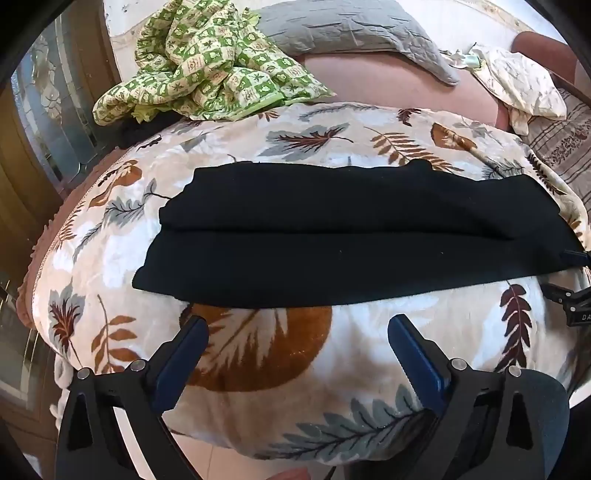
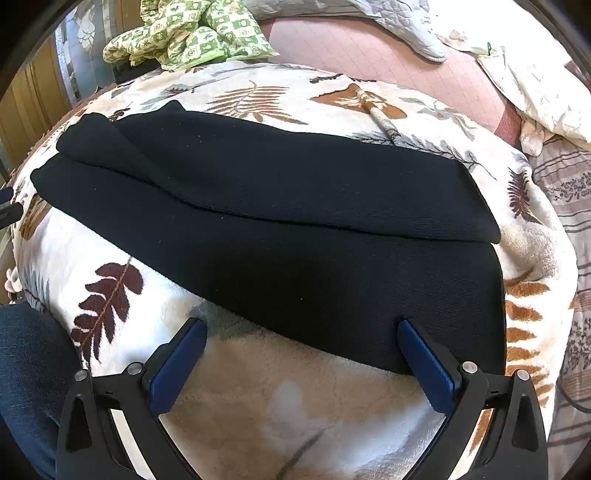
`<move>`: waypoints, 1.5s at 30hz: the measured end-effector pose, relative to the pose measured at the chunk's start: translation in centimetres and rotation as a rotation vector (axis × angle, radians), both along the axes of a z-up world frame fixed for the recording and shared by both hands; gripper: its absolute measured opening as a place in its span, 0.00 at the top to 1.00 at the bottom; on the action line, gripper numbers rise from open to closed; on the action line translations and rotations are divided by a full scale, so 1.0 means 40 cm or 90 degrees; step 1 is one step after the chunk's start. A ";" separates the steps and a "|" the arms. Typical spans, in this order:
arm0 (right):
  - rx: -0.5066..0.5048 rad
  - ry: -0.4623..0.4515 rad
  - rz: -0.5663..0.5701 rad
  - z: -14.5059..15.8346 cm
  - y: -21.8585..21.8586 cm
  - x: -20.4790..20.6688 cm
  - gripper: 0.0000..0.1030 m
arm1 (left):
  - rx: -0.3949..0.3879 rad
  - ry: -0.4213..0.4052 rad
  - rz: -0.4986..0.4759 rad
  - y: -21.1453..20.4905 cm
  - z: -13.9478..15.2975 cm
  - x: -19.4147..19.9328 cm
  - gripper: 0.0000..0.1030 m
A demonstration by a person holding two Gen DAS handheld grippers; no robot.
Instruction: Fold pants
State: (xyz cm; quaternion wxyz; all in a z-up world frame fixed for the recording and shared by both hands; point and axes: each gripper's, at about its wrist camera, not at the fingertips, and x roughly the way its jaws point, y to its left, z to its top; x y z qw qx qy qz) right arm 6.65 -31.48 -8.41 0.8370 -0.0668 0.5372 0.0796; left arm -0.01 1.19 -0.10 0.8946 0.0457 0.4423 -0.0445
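Nearest the lens, the left gripper stands wide open, its blue pads over the leaf-print blanket and holding nothing; the black pants lie just beyond its tips, toward 12 o'clock, not touched. The right gripper is spread just as wide and also empty: its right pad overlaps the near hem of the pants, though actual contact cannot be told, while its left pad sits over bare blanket. The pants lie flat across the blanket as a long dark band running 9 to 3 o'clock, one leg laid over the other so a lengthwise edge shows along the middle, the upper layer set back from the near hem. Beyond them, at 11 o'clock, a crumpled green checked cloth sits on the bed; a grey quilted pillow lies at 12 to 1 o'clock, and a cream cloth at 2 o'clock.
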 end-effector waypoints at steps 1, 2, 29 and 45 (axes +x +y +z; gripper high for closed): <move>0.001 -0.001 0.000 0.000 0.000 0.000 0.01 | 0.011 0.006 0.000 -0.011 0.000 0.005 0.05; 0.001 -0.002 0.000 0.001 0.000 0.000 0.01 | 0.020 0.008 0.000 -0.023 0.001 0.008 0.05; -0.010 0.014 -0.020 0.004 0.004 0.005 0.01 | -0.101 0.021 -0.125 -0.054 -0.047 -0.003 0.01; -0.016 0.011 -0.015 0.011 0.011 0.002 0.01 | -0.155 0.030 -0.080 0.009 -0.039 0.014 0.24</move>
